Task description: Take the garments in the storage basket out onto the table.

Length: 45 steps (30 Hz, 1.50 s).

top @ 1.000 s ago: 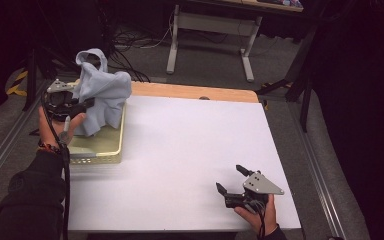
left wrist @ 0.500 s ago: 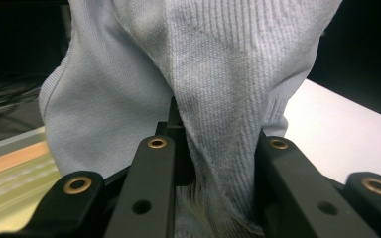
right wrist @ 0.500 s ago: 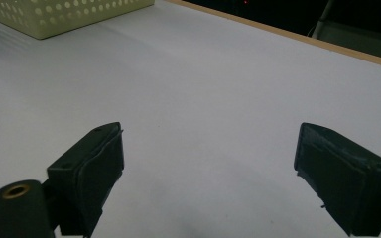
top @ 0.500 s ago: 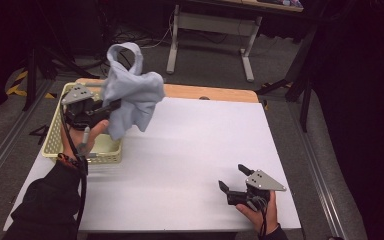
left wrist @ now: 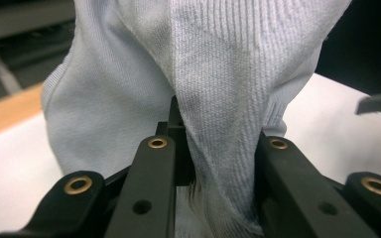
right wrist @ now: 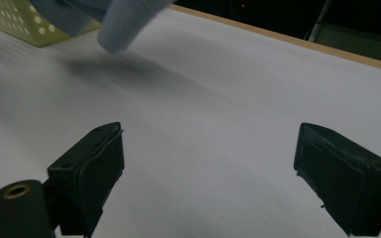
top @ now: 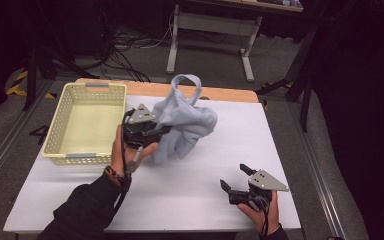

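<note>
Dim room, grey floor (top: 285, 70), white-legged desk (top: 210, 30) at far centre, black cables (top: 130, 40) tangled far left, yellow-black tape (top: 17, 82) on floor at far left.

We note a pale yellow basket (top: 85, 125) on the far left of the bench (top: 215, 165), perforated walls, nothing inside. The bench has a white top with a wooden far edge. Beyond it, a white desk frame (top: 212, 37) stands on grey floor among dark cables (top: 130, 42).
</note>
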Available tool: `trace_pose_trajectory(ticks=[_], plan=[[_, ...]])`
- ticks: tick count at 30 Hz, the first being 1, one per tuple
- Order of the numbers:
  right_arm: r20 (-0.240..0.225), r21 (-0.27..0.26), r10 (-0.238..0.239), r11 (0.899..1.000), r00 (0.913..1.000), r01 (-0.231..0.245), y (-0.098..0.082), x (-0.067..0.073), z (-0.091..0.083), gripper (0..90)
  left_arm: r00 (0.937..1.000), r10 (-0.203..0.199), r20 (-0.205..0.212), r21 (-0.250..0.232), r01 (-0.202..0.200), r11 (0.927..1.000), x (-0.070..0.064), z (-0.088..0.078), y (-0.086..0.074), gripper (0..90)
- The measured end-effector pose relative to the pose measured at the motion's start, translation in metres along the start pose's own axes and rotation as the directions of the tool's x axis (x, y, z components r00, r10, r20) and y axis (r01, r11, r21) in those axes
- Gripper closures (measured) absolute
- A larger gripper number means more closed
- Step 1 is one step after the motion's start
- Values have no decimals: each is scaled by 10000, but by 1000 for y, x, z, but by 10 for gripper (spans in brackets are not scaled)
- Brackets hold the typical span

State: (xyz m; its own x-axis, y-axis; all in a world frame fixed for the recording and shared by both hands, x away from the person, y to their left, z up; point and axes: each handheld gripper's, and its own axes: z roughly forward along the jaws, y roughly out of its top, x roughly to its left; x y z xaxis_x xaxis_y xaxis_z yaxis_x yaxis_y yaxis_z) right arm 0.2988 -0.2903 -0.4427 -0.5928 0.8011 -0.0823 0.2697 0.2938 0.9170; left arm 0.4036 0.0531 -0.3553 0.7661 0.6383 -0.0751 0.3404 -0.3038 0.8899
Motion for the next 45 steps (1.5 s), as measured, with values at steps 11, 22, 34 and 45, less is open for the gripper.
trace_pose_trajectory(ticks=[11, 22, 34, 45], plan=[[-65, -246, 21, 9997, 10000, -22, 1, -2, -4, 124, 9989, 384, 261, 909, -406, 9950, -31, 46, -12, 760], [-130, 124, -90, 9999, 9999, 92, 0, 4, 0, 143, 9901, 1261, -613, 539, -1229, 9910, -32, 28, -26, 357], [-1509, 946, -1268, 9853, 9804, 1420, 9, 30, 20, 379, 9207, 3819, -804, 2311, -3555, 9057, -22, 17, -90, 273], [-1908, 2262, -1615, 9526, 9682, 2035, 19, 51, 80, 477, 9266, 3756, -197, 2644, -3575, 8957, -14, 47, -100, 393]])
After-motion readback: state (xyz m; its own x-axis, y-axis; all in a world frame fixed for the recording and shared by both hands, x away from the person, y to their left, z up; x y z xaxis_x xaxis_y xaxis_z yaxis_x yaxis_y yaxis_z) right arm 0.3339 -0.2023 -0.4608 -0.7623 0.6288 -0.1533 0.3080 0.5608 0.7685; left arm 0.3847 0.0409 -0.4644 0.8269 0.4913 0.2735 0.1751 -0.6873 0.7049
